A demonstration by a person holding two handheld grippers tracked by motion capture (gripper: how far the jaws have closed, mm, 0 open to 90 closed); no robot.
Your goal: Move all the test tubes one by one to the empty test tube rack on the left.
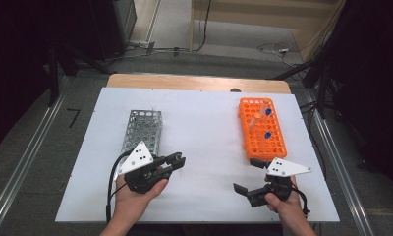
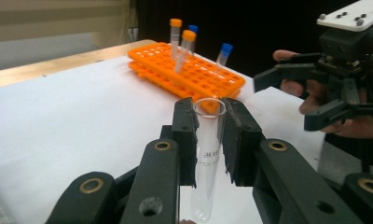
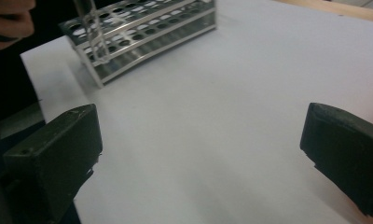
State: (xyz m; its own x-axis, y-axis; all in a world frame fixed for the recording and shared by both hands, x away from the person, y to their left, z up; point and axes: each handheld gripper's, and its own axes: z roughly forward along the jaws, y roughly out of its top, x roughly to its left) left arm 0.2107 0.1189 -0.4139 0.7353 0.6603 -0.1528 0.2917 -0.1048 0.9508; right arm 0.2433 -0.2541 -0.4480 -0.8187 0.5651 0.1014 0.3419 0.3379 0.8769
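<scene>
Left hand-held gripper (image 2: 209,135) clamped on a clear glass tube (image 2: 207,154), held upright above the white surface (image 1: 204,137) near the metal rack (image 1: 142,130). Right hand-held gripper (image 3: 201,154) spread wide, nothing between, just below the orange rack (image 1: 261,129).

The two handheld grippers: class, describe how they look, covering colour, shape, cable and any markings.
Both the left gripper and the right gripper are black, with two blocky jaws on linked arms joined by brass-ringed pivots. Each carries a white three-cornered plate dotted with small dark studs on top. A black cable trails from the left one. The person's forearms are bare, with no sleeves.
</scene>
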